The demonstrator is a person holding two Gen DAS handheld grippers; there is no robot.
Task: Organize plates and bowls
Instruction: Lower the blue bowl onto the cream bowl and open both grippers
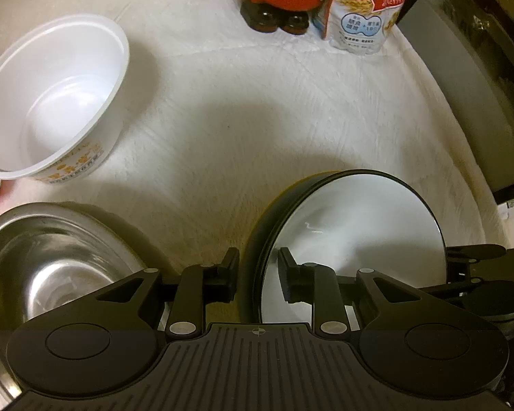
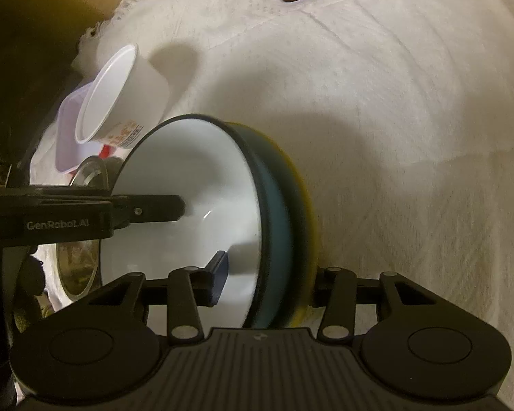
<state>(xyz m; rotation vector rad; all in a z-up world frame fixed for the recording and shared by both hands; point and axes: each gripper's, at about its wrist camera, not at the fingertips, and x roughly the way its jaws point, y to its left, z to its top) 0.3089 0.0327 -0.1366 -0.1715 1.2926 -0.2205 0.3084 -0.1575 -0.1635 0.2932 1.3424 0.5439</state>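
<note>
A white, quilted cloth with creases covers the surface [image 1: 257,113]. On it the dark-rimmed bowl [image 1: 353,239] stands tilted, its glossy white inside facing the left wrist camera and its teal wall with a yellow edge towards the right. The left gripper [image 1: 258,274] straddles its rim, clamped on it; the right gripper [image 2: 267,281] grips the opposite wall (its outer finger is hidden behind the bowl). A steel bowl [image 1: 51,267], shiny and cut off by the frame, lies beside it. Beyond stands a white plastic cup [image 1: 54,99] with orange print. A cereal bag [image 1: 366,10] is cropped at the far edge.
</note>
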